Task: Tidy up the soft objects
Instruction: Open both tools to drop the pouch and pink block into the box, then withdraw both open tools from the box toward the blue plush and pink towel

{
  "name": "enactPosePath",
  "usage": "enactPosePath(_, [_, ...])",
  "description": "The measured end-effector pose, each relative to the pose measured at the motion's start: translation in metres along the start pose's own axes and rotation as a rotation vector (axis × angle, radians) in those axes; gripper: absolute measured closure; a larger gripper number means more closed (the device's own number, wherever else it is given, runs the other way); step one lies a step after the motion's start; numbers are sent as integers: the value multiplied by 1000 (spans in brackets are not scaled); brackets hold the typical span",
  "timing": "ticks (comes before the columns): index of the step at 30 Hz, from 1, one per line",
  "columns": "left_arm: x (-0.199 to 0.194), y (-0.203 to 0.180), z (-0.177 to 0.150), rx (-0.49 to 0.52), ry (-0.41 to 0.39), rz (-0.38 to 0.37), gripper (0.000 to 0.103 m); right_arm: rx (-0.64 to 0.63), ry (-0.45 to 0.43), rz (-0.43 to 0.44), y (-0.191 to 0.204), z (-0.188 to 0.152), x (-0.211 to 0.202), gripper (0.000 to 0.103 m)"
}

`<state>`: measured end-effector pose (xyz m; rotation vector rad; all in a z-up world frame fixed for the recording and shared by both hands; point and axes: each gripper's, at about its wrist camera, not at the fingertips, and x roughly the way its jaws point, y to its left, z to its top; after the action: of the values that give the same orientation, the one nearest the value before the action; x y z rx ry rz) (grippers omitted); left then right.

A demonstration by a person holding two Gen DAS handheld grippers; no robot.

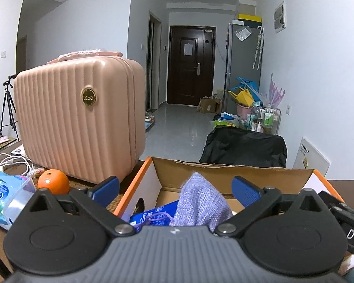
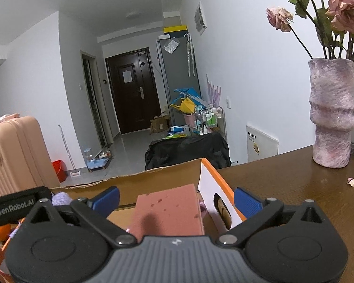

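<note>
— Lilac knitted cloth (image 1: 200, 200), one, stands crumpled in the cardboard box (image 1: 224, 172); left gripper (image 1: 175, 186) released.
— One pink sponge (image 2: 170, 212) lies there too; right gripper (image 2: 177, 200) released.

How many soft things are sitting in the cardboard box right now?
2. A purple knit cloth lies toward the box's suitcase side, and a pink sponge toward its vase side. More may be hidden behind the grippers.
</note>
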<state>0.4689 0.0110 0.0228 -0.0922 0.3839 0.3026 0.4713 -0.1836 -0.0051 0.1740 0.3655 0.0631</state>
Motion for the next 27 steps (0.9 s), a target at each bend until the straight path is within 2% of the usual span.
enactPosePath(15, [-33,12,-12,19,-17,-20,0,-21,-42,19,-7,-11,-41,0])
enactPosePath(27, [-78,27,-35,41,-25,-36,0,-105,-81,40,-9,-32,-95,0])
